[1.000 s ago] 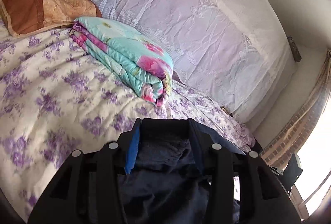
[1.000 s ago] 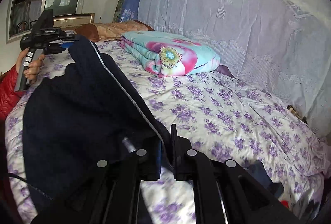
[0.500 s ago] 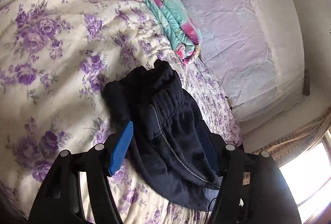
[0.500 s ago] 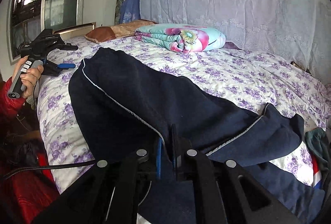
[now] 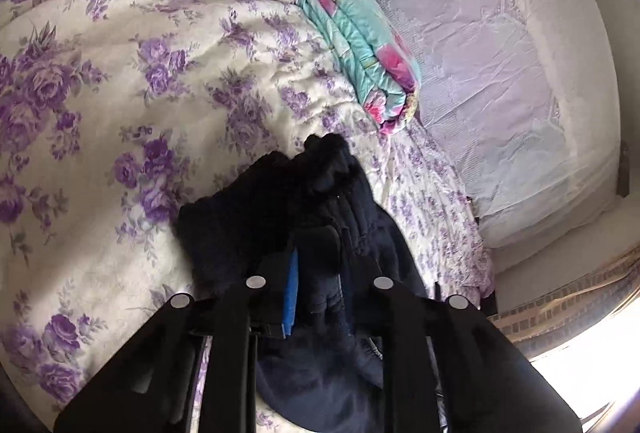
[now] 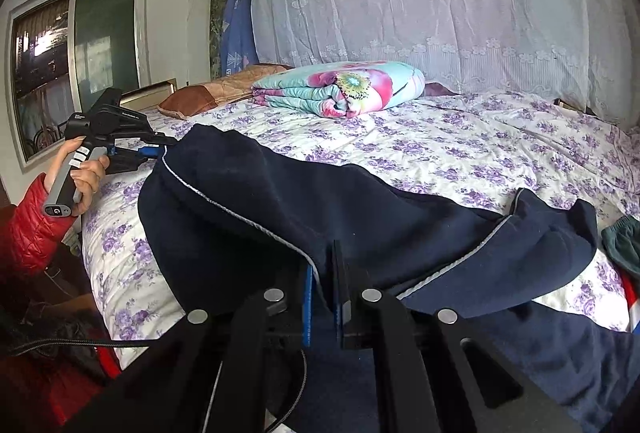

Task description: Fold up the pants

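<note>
Across the flowered bed (image 6: 460, 153), the dark pants (image 6: 280, 201) lie soft and floppy, likely best held at hems, the left gripper (image 6: 160, 149) at nine o'clock closing on one end, the right gripper (image 6: 324, 297) at six o'clock clenched on an edge.

Navy pants (image 6: 360, 209), purple-flowered sheet (image 6: 460, 149)

Dark navy fabric pants (image 6: 360, 217) lie across the near edge of the purple-flowered bedsheet (image 6: 460, 149). Behind them sits a folded turquoise floral quilt (image 6: 340, 89); a brown quilted pillow (image 6: 216, 93) lies to its left.
</note>
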A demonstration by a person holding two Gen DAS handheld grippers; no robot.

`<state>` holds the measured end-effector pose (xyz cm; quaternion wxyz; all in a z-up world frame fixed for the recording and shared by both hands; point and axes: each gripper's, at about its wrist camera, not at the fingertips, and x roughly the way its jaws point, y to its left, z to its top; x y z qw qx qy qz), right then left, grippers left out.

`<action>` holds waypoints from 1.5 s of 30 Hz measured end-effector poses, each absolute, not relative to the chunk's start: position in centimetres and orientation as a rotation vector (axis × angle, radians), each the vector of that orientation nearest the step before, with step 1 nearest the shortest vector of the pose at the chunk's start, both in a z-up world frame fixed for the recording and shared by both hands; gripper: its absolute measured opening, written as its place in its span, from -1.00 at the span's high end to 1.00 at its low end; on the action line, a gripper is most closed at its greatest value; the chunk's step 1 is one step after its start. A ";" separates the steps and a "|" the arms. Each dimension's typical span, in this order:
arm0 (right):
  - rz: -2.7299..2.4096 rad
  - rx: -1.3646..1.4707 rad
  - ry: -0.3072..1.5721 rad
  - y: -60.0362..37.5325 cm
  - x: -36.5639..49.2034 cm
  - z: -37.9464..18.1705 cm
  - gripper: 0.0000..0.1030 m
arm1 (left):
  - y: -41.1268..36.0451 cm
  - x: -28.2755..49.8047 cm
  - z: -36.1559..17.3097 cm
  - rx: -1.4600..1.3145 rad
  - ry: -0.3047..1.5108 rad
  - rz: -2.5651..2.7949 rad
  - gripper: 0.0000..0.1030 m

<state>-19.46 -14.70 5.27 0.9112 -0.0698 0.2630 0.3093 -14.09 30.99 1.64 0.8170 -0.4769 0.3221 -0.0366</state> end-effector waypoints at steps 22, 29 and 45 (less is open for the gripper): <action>0.765 -0.284 0.807 -10.5 -20.3 -0.4 0.65 | 21.5 -16.7 6.9 -0.634 0.722 -0.283 -0.56; 0.681 -0.089 0.614 -16.6 -20.7 6.7 -0.45 | 7.8 -12.3 1.3 -0.242 0.877 -0.414 -0.73; -0.085 -0.052 1.038 -20.5 3.4 -0.1 -0.34 | 7.0 -13.1 -0.9 -0.108 0.793 -0.436 -0.90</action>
